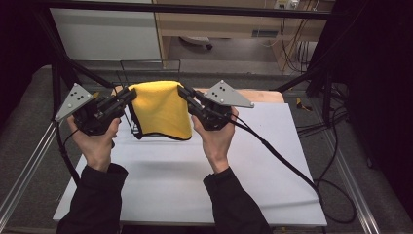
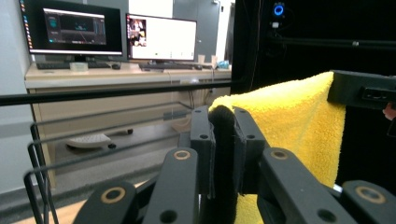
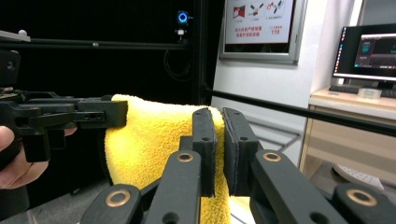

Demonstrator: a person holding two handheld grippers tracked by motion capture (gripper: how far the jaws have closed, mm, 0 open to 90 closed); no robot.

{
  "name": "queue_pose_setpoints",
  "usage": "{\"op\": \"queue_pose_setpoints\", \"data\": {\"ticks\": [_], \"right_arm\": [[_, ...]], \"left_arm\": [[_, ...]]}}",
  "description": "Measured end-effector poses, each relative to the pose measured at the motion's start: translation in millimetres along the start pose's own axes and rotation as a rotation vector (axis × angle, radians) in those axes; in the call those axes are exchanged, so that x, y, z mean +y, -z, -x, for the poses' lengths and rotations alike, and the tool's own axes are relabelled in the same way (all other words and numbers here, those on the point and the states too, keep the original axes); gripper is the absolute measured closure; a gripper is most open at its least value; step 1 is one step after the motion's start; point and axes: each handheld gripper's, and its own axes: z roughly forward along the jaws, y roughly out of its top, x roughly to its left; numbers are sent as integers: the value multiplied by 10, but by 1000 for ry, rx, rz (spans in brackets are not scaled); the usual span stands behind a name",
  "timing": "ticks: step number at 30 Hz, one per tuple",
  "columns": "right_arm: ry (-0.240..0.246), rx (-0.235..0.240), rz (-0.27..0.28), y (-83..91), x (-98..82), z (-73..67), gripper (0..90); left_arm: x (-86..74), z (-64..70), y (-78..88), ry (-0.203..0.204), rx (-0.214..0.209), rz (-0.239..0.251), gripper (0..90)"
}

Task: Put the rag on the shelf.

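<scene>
cloth: yellow fluffy microfibre cloth with a dark sewn edge [image 1: 160, 109], held up above the far part of the table, top edge stretched level, rest hanging down in a curved flap
cloth hold: pinched at both top corners, one corner per gripper, so it hangs flat and spread rather than bunched
left gripper: left black two-jaw gripper [image 1: 127, 94] at the cloth's left top corner; in the left gripper view [image 2: 223, 140] the jaws are pressed together on the dark edge of the cloth
right gripper: right black two-jaw gripper [image 1: 184, 92] at the right top corner; in the right gripper view [image 3: 218, 140] the jaws stand nearly together with yellow pile between and behind them, so pinching the cloth
hands: left hand [image 1: 95, 139] and right hand [image 1: 215, 136] at about the same height, well apart, which keeps the top edge taut
rack: thin black wire rack [image 1: 146, 73] on the far side of the table, right behind the cloth; cannot tell if the cloth touches its rail
table: white table top [image 1: 185, 180], bare on the near side
step, judged: cloth looks lined up to be draped over the rack; both corners level makes that an even drop
risk, judged: one corner slipping free would leave the cloth hanging lopsided
</scene>
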Motion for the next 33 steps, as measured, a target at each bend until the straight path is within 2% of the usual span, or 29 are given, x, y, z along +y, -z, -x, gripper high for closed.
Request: {"op": "queue_pose_setpoints", "data": {"ticks": [18,25,33], "right_arm": [[54,-25,63,-301,464,-36,847],[57,-37,89,-421,628,-6,848],[63,-51,104,-553,830,60,847]], "left_arm": [[500,-186,-36,-18,42,74,806],[699,-262,-96,-27,51,104,806],[872,-335,-173,-36,58,114,806]]}}
